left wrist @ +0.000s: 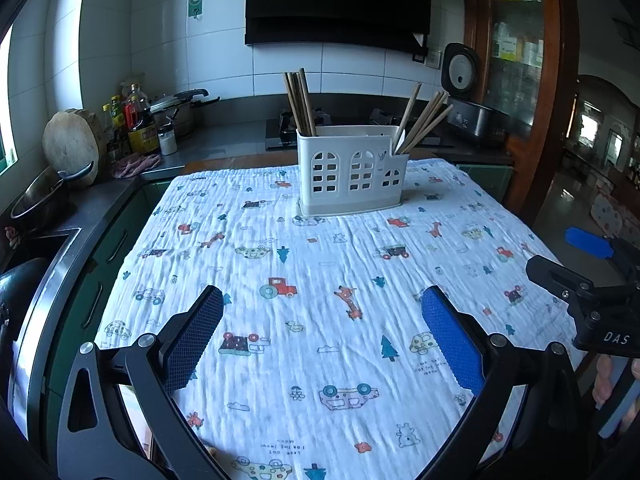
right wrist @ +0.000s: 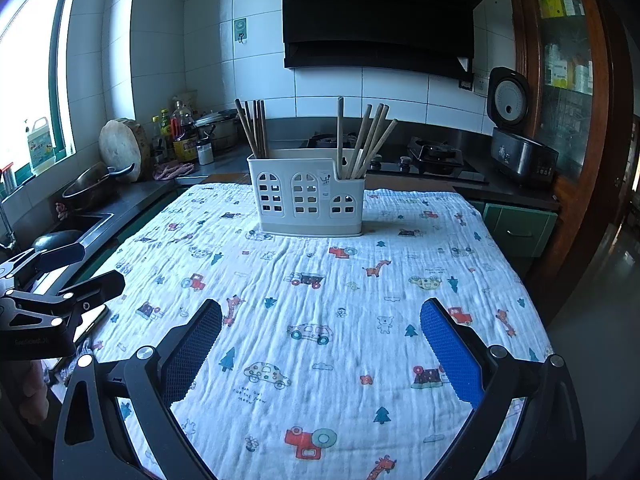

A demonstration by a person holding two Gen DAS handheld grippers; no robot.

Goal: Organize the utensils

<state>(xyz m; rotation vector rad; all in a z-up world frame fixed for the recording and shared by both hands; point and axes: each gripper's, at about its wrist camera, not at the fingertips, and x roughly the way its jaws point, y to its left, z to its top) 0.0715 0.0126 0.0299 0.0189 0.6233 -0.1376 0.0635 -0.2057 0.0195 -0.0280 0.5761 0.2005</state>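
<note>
A white utensil holder (left wrist: 352, 174) (right wrist: 306, 196) with window cut-outs stands at the far end of a table under a patterned cloth (left wrist: 320, 280) (right wrist: 320, 300). Several wooden chopsticks (left wrist: 298, 102) (right wrist: 253, 128) stand in its left compartment and several more (left wrist: 426, 122) (right wrist: 368, 140) lean in its right one. My left gripper (left wrist: 322, 320) is open and empty above the near cloth. My right gripper (right wrist: 320, 332) is open and empty too. Each gripper shows at the other view's edge, the right one (left wrist: 592, 296) and the left one (right wrist: 52, 292).
A counter on the left holds a pan (right wrist: 94, 186), a round wooden board (right wrist: 122, 148), bottles (right wrist: 182, 132) and a pot (right wrist: 216, 126). A gas hob (right wrist: 424, 156) and a rice cooker (right wrist: 516, 136) stand behind the table. A wooden cabinet (right wrist: 568, 80) is at right.
</note>
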